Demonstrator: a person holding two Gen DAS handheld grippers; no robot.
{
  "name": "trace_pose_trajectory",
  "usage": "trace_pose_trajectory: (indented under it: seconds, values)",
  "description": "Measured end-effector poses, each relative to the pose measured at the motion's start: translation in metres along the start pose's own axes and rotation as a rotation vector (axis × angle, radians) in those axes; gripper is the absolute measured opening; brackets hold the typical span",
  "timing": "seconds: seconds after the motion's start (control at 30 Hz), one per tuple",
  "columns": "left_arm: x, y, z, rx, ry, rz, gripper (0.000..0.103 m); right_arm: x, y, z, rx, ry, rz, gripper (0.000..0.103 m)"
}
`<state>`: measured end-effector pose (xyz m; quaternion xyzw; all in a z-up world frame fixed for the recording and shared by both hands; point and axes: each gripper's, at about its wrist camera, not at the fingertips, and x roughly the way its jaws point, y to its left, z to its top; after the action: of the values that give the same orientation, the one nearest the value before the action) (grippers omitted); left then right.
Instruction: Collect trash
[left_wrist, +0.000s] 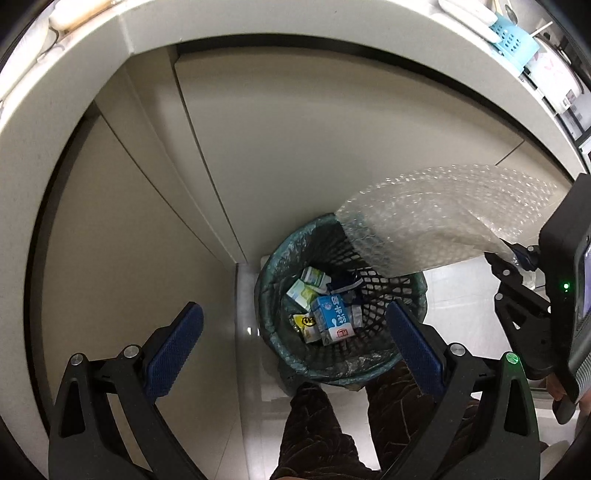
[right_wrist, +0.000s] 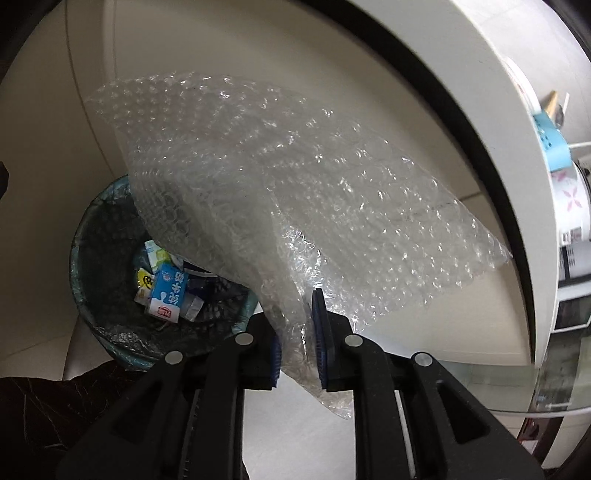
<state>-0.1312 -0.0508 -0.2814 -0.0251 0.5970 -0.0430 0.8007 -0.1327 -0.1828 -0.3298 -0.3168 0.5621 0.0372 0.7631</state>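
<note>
Bin (left_wrist: 340, 295) lower centre, cartons inside. Left gripper (left_wrist: 295, 332) lower left, fingers apart, empty. Bubble wrap (right_wrist: 295, 206) mid-frame, clamped by right gripper (right_wrist: 297, 339); best carried fully over the rim before letting go.

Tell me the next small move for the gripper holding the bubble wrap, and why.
Probably shift the right gripper a little further over the trash bin and then open it. It is shut on the bubble wrap, whose free end overhangs the bin's rim while much of the sheet hangs outside the bin. The left gripper is open and holds nothing.
</note>
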Motion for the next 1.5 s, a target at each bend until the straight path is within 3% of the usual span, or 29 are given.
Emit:
trace_pose_trajectory:
  seconds: [0.13, 0.27, 0.33, 0.63, 0.73, 0.83, 0.93, 1.1, 1.27, 1.37, 1.5]
  values:
    - [0.001, 0.003, -0.001, -0.008, 0.011, 0.003, 0.097, 0.000, 0.002, 0.002, -0.005, -0.006, 0.022, 0.017]
    - [0.004, 0.008, -0.002, -0.024, 0.025, 0.004, 0.097, 0.001, 0.006, 0.004, -0.012, -0.009, 0.031, 0.030]
    - [0.006, 0.010, -0.004, -0.033, 0.031, 0.005, 0.097, 0.002, 0.009, 0.004, -0.024, -0.008, 0.033, 0.031]
    - [0.016, 0.014, -0.013, -0.050, 0.052, 0.014, 0.097, 0.006, 0.030, 0.002, -0.078, -0.003, 0.083, 0.030]
    - [0.018, 0.015, -0.017, -0.052, 0.059, 0.019, 0.097, 0.008, 0.037, 0.003, -0.070, -0.005, 0.128, 0.019]
    - [0.020, 0.017, -0.022, -0.055, 0.067, 0.026, 0.097, 0.009, 0.041, 0.004, -0.060, 0.007, 0.191, 0.019]
    - [0.021, 0.018, -0.023, -0.060, 0.065, 0.026, 0.097, 0.001, 0.036, 0.005, -0.025, -0.028, 0.231, 0.025]
    - [0.021, 0.015, -0.019, -0.066, 0.053, 0.015, 0.097, -0.015, 0.009, 0.010, 0.076, -0.059, 0.266, 0.062]
    - [0.000, 0.009, -0.003, -0.081, 0.024, -0.018, 0.097, -0.046, -0.046, 0.017, 0.262, -0.089, 0.327, 0.087]
    - [-0.025, 0.004, 0.012, -0.089, -0.003, -0.034, 0.097, -0.070, -0.076, 0.021, 0.344, -0.107, 0.344, 0.095]
    - [-0.076, -0.008, 0.033, -0.082, -0.055, -0.027, 0.097, -0.116, -0.113, 0.024, 0.412, -0.156, 0.329, 0.095]
